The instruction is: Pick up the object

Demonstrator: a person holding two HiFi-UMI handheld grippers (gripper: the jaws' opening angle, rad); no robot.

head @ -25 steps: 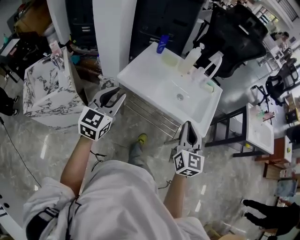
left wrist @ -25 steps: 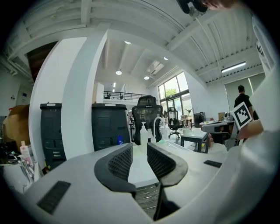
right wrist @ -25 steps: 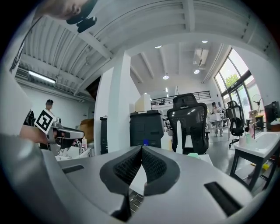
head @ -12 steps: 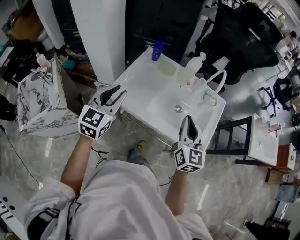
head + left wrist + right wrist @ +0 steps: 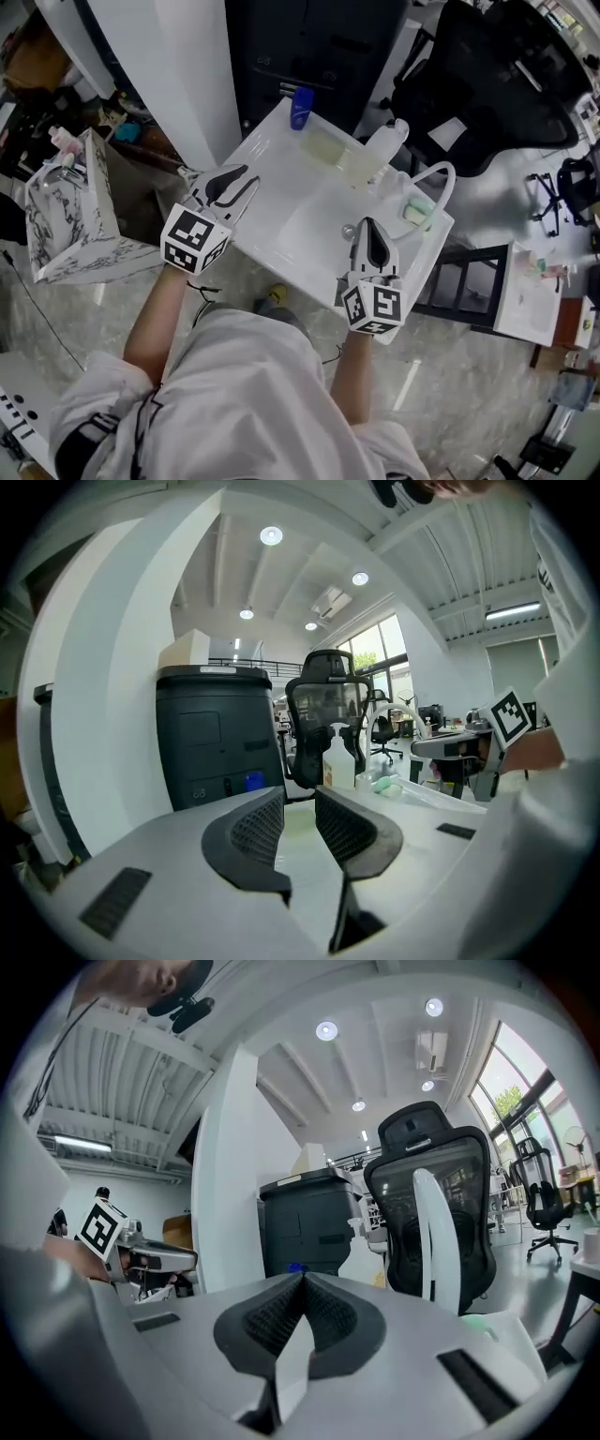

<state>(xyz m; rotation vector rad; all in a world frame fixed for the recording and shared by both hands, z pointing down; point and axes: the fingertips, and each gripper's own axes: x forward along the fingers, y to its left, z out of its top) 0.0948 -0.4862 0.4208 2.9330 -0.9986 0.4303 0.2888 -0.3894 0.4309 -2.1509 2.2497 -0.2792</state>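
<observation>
Black office chair [image 5: 502,70], partly beyond the top edge.

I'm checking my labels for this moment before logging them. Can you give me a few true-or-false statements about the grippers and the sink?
1. The left gripper has its jaws apart with nothing between them. True.
2. The right gripper is open. False: its jaws are together and hold nothing.
3. A blue bottle stands on the far rim of the sink. True.
4. The right gripper holds the pump bottle. False: the pump bottle stands on the sink's rim, apart from both grippers.
</observation>
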